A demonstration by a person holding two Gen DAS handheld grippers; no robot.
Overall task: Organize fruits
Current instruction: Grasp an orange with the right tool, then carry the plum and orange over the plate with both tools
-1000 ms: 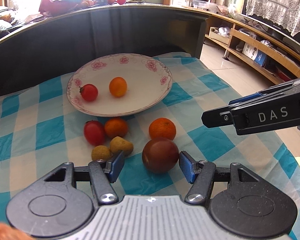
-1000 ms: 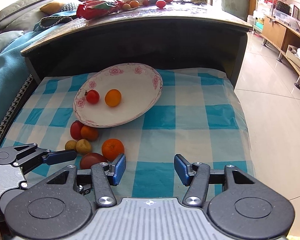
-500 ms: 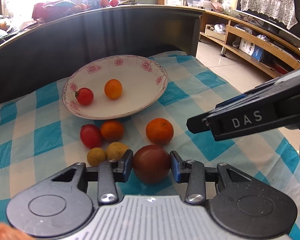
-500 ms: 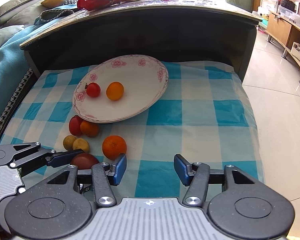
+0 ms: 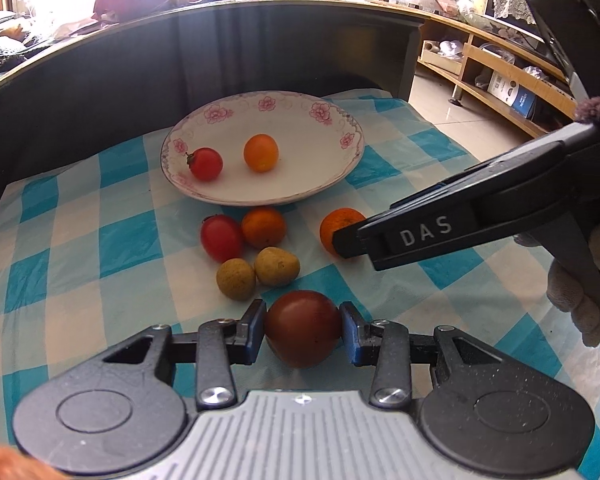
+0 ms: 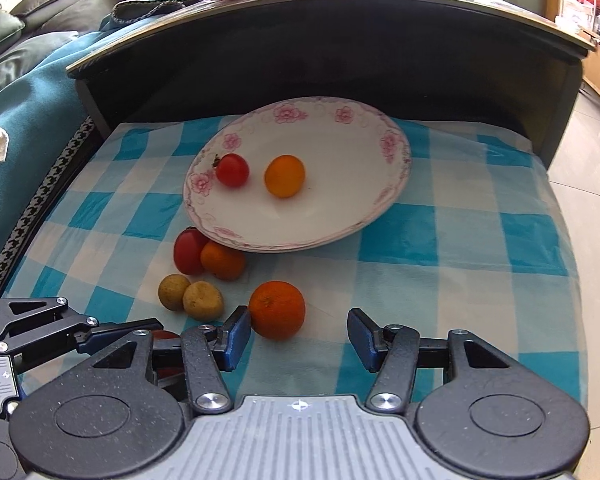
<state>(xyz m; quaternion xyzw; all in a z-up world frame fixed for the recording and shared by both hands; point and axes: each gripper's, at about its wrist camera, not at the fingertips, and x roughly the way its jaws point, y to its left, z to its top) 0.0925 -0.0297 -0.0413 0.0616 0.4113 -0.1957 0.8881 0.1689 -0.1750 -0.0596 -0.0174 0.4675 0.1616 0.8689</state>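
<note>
On the floral plate (image 5: 332, 184) sit only a cherry tomato (image 5: 205, 164) and a small orange (image 5: 261, 152). The left gripper (image 5: 302, 328) clamps a dark tomato (image 5: 302, 326), seemingly lifted; the right gripper (image 6: 298, 334) gapes beside a tangerine (image 6: 277, 309), with four fruits left on the checked cloth (image 5: 80, 248).

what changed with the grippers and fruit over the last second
The left gripper closed from open around the dark tomato to shut on it. The right gripper moved closer to the orange, jaws still open. The plate and the other fruit stayed put.

Orange (image 6: 277, 309) by spread jaws, floral plate (image 6: 392, 196)
</note>
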